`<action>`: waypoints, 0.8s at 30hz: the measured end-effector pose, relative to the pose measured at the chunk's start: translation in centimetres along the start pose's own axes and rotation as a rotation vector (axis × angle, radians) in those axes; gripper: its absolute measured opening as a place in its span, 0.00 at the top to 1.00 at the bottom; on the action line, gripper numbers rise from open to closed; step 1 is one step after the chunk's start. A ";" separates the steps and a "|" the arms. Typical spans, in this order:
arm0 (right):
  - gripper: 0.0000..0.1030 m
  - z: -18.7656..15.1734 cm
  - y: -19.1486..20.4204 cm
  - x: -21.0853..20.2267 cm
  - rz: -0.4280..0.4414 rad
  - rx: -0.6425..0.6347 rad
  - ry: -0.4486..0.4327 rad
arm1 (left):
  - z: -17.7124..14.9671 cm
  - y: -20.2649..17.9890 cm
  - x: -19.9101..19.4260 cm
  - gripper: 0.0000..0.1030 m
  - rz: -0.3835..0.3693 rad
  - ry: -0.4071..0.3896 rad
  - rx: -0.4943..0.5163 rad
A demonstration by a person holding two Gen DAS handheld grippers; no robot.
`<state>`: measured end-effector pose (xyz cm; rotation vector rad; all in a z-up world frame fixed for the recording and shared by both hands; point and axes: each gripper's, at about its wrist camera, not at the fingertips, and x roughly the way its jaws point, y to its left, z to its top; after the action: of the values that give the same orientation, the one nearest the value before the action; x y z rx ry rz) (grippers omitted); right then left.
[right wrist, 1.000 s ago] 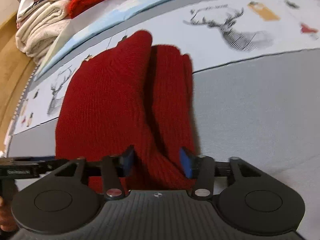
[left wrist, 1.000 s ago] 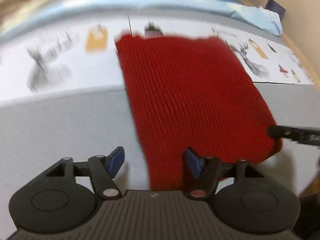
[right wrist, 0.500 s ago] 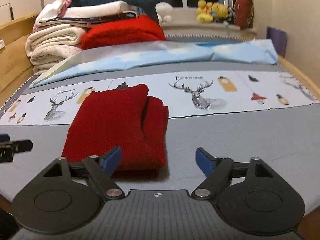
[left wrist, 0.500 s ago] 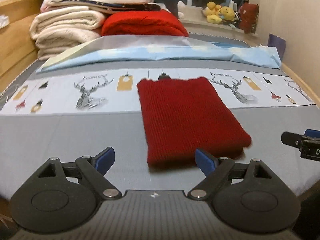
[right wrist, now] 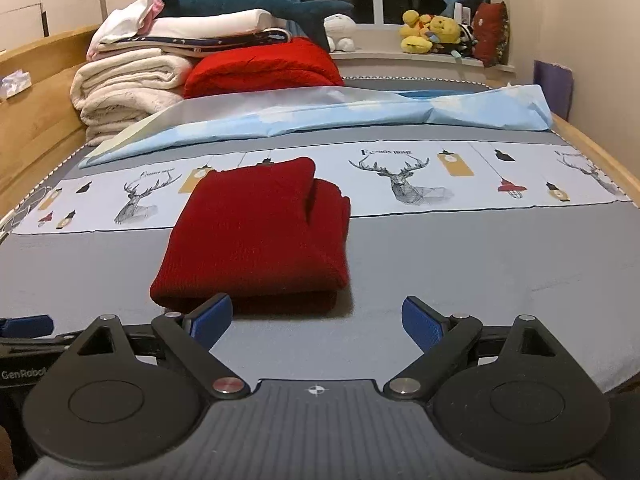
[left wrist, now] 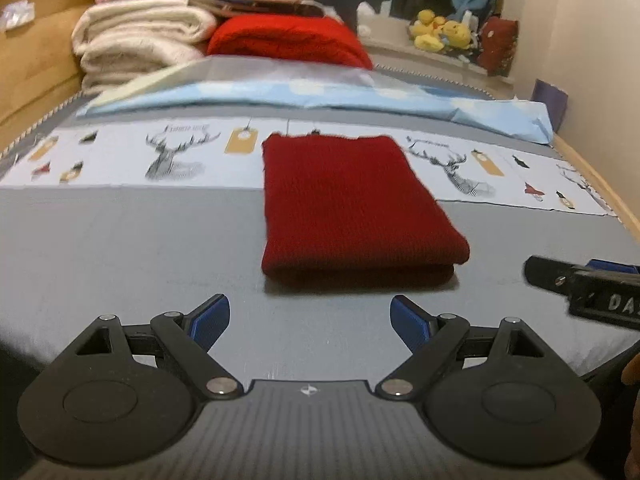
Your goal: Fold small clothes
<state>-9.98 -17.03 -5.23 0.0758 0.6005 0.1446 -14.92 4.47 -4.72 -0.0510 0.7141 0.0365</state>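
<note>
"GenRobot" read on left gripper (right wrist: 24,360) body; "DA" on right gripper (left wrist: 592,296) body; "Fashion home", partly legible, printed on bedsheet (right wrist: 400,200) above deer.

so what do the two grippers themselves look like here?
Both match: the left gripper and right gripper have black linkage arms on round black pivot housings, silver pivot pins, blue ribbed finger pads, and a grey ribbed body with a small crosshair mark. White lettering shows on each one's side. No cables or sleeves visible.

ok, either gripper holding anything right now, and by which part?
Nothing held. The left gripper is open and the right gripper is opening, both empty; the folded red knit lies free on the bed.
</note>
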 end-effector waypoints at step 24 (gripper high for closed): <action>0.11 -0.5 3.4 1.2 0.010 -0.111 0.013 | 0.3 0.4 0.3 0.12 -0.018 -0.032 -0.006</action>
<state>-9.62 -13.42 -5.92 -0.0292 0.6042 0.1881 -14.54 4.90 -4.73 -0.0624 0.6813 0.0226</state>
